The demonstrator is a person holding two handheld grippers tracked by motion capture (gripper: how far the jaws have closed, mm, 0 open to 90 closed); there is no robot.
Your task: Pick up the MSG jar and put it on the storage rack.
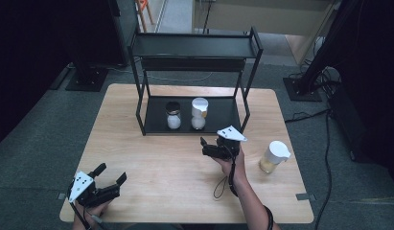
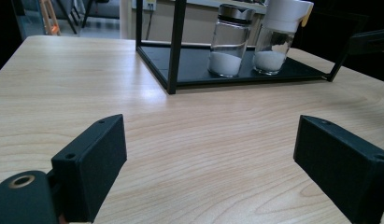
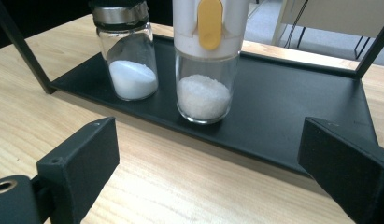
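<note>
Two jars on the rack's lower shelf [image 1: 223,120]: white-capped dispenser [image 3: 206,60] beside steel-lidded jar [image 3: 128,53]. Third jar [image 1: 274,156] remains on the table (likely next). Right gripper [image 1: 214,148] jaws wide, empty, facing dispenser; left gripper [image 1: 104,184] wide, idle.

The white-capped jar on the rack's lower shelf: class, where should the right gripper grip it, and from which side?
Probably the clear glass body of the white-capped jar below its cap, approached from the shelf's open front. It stands upright, and the right gripper already faces it, jaws open.
</note>
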